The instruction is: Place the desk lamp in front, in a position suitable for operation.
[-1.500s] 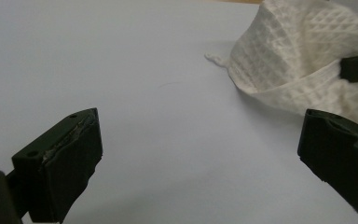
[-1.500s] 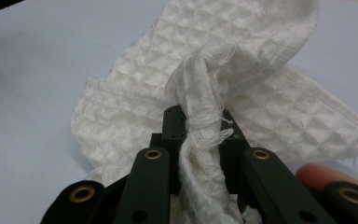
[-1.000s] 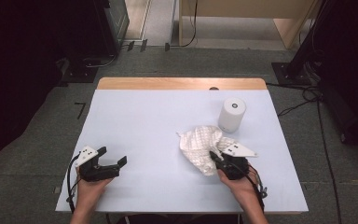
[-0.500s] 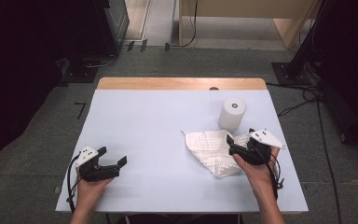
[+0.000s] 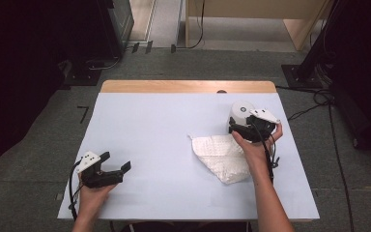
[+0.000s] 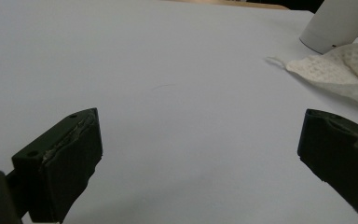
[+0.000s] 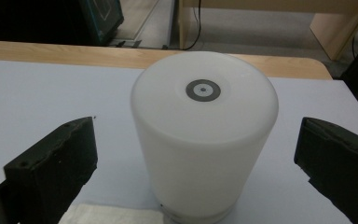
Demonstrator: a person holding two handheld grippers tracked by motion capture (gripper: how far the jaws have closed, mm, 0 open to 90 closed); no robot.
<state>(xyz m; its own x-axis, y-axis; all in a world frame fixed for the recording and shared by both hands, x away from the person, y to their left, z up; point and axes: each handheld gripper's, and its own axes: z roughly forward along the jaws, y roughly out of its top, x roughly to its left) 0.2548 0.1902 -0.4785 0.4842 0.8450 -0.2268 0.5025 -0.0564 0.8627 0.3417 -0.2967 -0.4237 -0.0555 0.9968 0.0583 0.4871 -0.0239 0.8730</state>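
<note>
Having dropped the cloth (image 5: 222, 157), right hand-held gripper (image 5: 241, 129) gapes before the canister (image 7: 204, 135).

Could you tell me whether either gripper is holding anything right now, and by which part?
Nothing is held. The right gripper has just opened and stands wide before the white cylinder; the left gripper is open over bare table.

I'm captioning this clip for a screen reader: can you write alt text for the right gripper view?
A white upright cylinder with a small grey ring on its flat top stands on a pale table, framed between the open black jaws of the right gripper without touching them. A corner of white cloth lies at its base, and the table's wooden edge runs behind.
</note>
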